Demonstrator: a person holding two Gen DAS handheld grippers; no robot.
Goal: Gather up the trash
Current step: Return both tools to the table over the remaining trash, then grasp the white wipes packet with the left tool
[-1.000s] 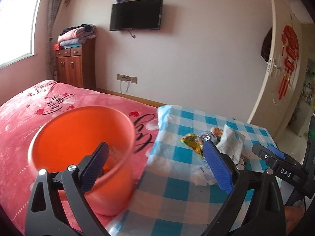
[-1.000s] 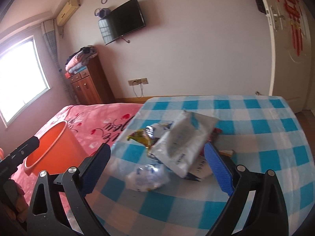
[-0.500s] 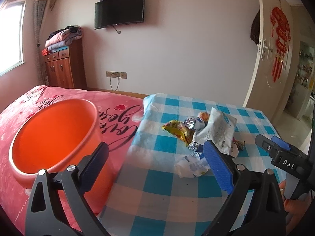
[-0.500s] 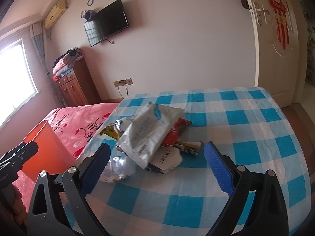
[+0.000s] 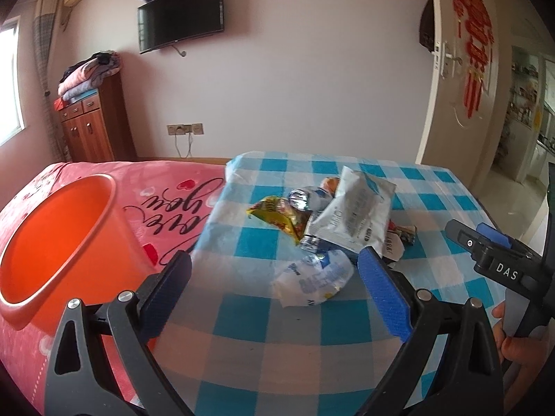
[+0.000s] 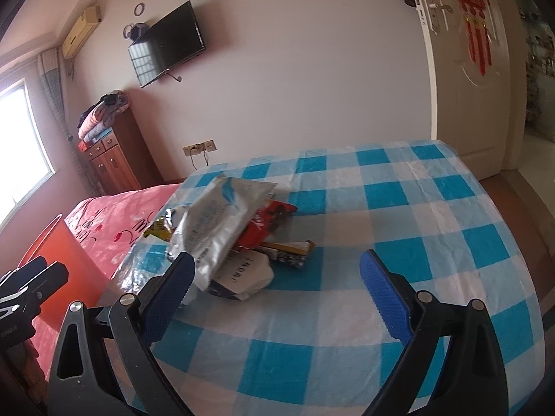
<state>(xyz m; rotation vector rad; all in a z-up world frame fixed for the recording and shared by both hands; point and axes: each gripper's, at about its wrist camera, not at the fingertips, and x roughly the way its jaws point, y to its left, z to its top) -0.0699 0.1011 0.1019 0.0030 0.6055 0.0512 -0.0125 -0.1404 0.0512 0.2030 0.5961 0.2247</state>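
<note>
A pile of trash lies on the blue-and-white checked table (image 5: 312, 329): a large white pouch (image 5: 353, 218) (image 6: 222, 222), a yellow wrapper (image 5: 277, 216), a crumpled white-blue wrapper (image 5: 312, 279), a red wrapper (image 6: 267, 225) and a small white packet (image 6: 242, 275). An orange bucket (image 5: 59, 249) (image 6: 55, 253) stands on the pink bed to the left. My left gripper (image 5: 274, 277) is open just in front of the crumpled wrapper. My right gripper (image 6: 275, 274) is open, with the small white packet between its fingers but not touched. Both hold nothing.
A pink bedspread (image 5: 166, 204) borders the table's left side. A wooden cabinet (image 5: 90, 128) with folded blankets stands at the back wall under a wall TV (image 5: 180, 15). A white door (image 5: 461, 79) is at the right. A hand (image 5: 517, 343) holds the right gripper's handle.
Both grippers swung right, away from the bucket and toward the trash pile. The bucket slid to the left edge of both views. Both grippers stayed open.
</note>
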